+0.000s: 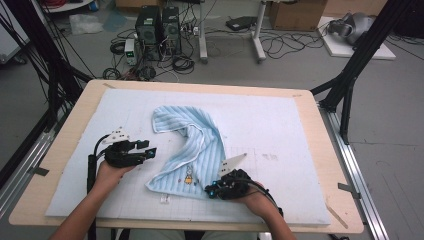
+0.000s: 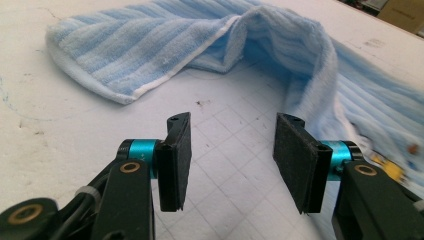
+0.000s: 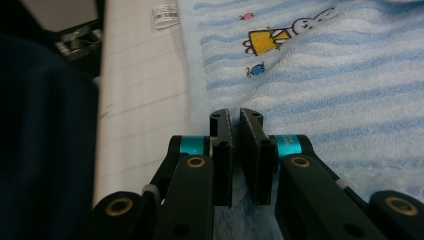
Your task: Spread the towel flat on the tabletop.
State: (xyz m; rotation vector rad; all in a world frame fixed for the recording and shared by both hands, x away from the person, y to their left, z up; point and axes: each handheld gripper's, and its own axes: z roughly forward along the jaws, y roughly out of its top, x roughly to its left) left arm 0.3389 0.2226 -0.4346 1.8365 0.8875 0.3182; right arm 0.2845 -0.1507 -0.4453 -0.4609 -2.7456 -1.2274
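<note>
A light blue striped towel (image 1: 190, 145) lies crumpled in a curved fold on the white gridded mat (image 1: 280, 130). A small bunny picture (image 3: 272, 37) is stitched near its front edge. My left gripper (image 1: 149, 150) rests on the mat just left of the towel. In the left gripper view its jaws (image 2: 232, 160) stand open with bare mat between them, and the towel (image 2: 150, 45) arches beyond them. My right gripper (image 1: 210, 190) is at the towel's front right corner. In the right gripper view its jaws (image 3: 236, 150) are shut on the towel's (image 3: 325, 75) edge.
The mat covers most of a wooden table (image 1: 75, 115). A small white tag (image 1: 164, 199) lies on the mat in front of the towel. Black frame posts (image 1: 350, 75) stand beside the table, and computers (image 1: 157, 27) and cables sit on the floor behind.
</note>
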